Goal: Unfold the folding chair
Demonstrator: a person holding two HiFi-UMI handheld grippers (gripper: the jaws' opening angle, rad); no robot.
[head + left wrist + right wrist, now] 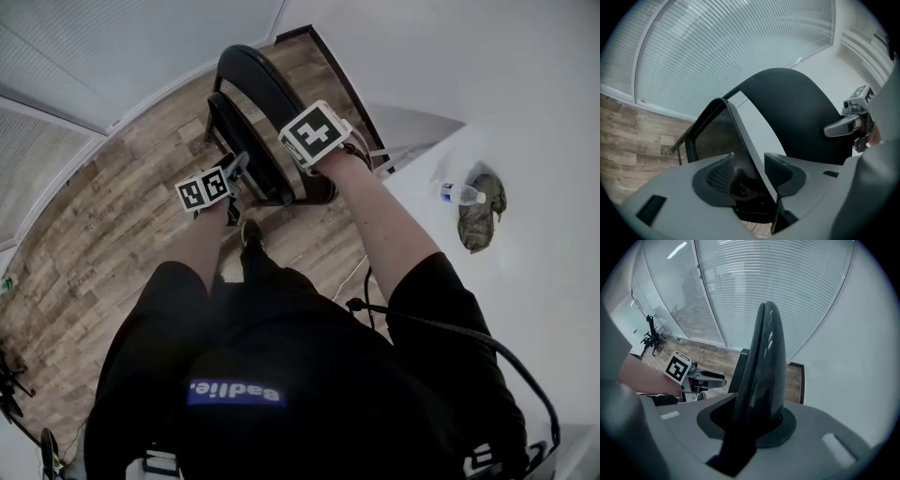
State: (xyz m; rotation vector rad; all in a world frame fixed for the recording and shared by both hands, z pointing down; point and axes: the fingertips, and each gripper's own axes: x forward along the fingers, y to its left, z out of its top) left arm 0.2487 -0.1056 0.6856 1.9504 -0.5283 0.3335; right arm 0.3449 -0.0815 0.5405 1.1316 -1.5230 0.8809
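The right gripper's [758, 423] jaws are clenched on the top edge of the folding chair's [251, 80] black backrest [764, 362]. The left gripper's [751, 164] jaws stand released, with the rim of the seat [712, 140] running between them and neither pad visibly pressing it. The chair stands on the wooden floor [112, 216] before the person, seat tilted up near the backrest, beside a white bench [544, 281] carrying a water bottle [461, 194].

Soft window daylight, fisheye warp, dark corners
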